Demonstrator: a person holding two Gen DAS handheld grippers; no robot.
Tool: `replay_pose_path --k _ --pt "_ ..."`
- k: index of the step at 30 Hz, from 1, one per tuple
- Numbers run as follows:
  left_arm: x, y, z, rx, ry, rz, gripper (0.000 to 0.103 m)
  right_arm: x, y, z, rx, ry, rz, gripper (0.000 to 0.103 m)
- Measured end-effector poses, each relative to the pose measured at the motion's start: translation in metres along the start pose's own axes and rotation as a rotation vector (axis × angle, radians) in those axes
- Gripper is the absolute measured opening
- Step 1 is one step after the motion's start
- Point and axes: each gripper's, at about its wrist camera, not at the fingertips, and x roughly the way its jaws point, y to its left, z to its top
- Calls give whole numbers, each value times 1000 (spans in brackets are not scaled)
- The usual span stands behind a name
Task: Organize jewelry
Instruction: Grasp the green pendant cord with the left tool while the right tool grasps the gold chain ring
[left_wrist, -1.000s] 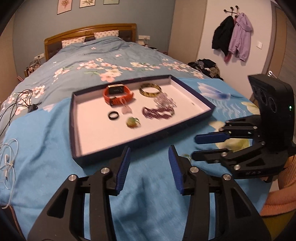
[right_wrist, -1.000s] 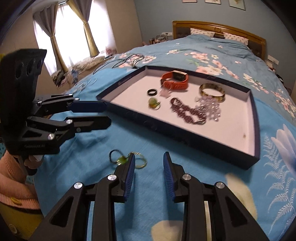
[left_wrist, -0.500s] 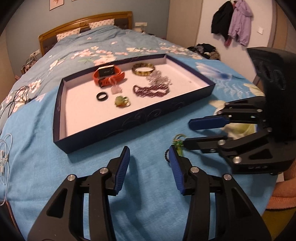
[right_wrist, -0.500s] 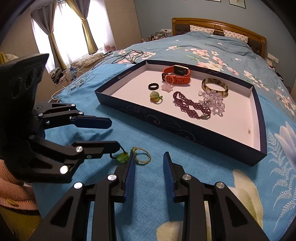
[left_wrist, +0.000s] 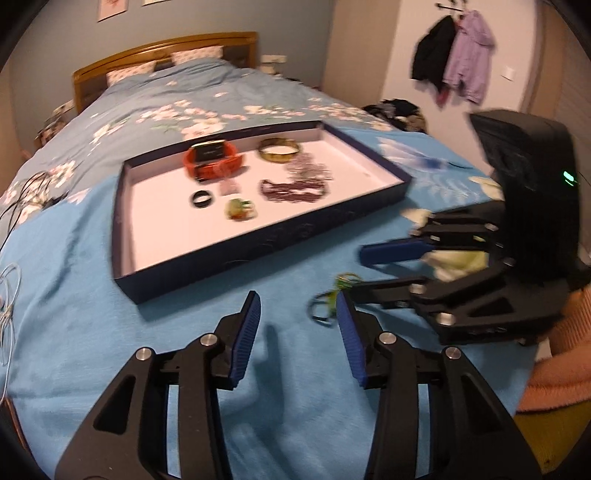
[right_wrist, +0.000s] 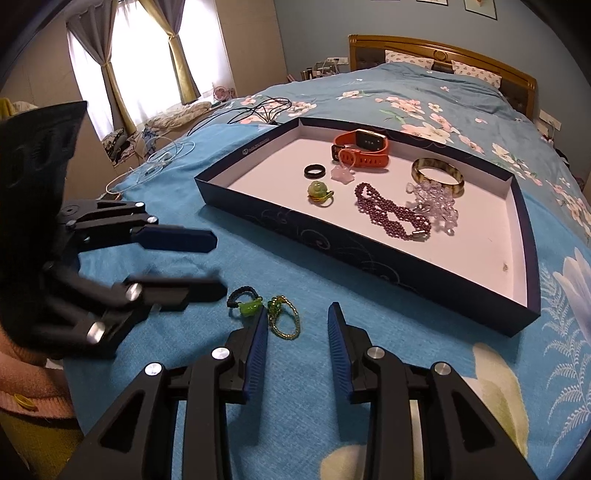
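A dark blue tray (right_wrist: 258, 221) (left_wrist: 207, 266) with a white floor lies on the blue bedspread. It holds an orange watch (right_wrist: 364, 147), a black ring (right_wrist: 315, 171), a green charm (right_wrist: 318, 192), a pink charm (right_wrist: 341, 173), a purple bead bracelet (right_wrist: 391, 212), a clear bead bracelet (right_wrist: 434, 205) and a gold bangle (right_wrist: 437, 173). A black cord with a green bead (right_wrist: 245, 301) (left_wrist: 325, 306) and a gold bead ring (right_wrist: 282, 317) lie on the bedspread in front of the tray. My left gripper (left_wrist: 297, 325) (right_wrist: 218, 262) is open beside them. My right gripper (right_wrist: 297, 343) (left_wrist: 356, 267) is open just right of them.
Cables (right_wrist: 255, 109) and white earphone wires (right_wrist: 162, 158) lie on the bed left of the tray. The wooden headboard (right_wrist: 443, 51) is at the far end. Clothes (left_wrist: 454, 66) hang on the wall at right. The bed's near edge is under my grippers.
The left gripper has pulled back a little from the green bead cord, which lies free on the bedspread. The left view is blurred by motion. Both grippers stay open.
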Motion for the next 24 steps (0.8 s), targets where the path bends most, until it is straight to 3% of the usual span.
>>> replay_pose_path --k 7,9,12,18,21,24 --pt "6 -10 -1 30 19 -21 42 3 4 3 -19 6 -12 27" --pt "10 -11 -1 36 36 -20 41 3 4 3 -20 7 -16 15" --pt "19 -10 -1 28 69 -15 40 3 2 3 -18 7 -11 11" --pt "25 -9 1 20 81 -7 36 1 1 2 -18 -1 -13 9" --pt "25 -8 2 16 80 -4 25 -3 -2 1 -2 -17 -16 9" --pt "25 -7 3 10 78 -5 23 -6 -5 0 13 -26 -17 9"
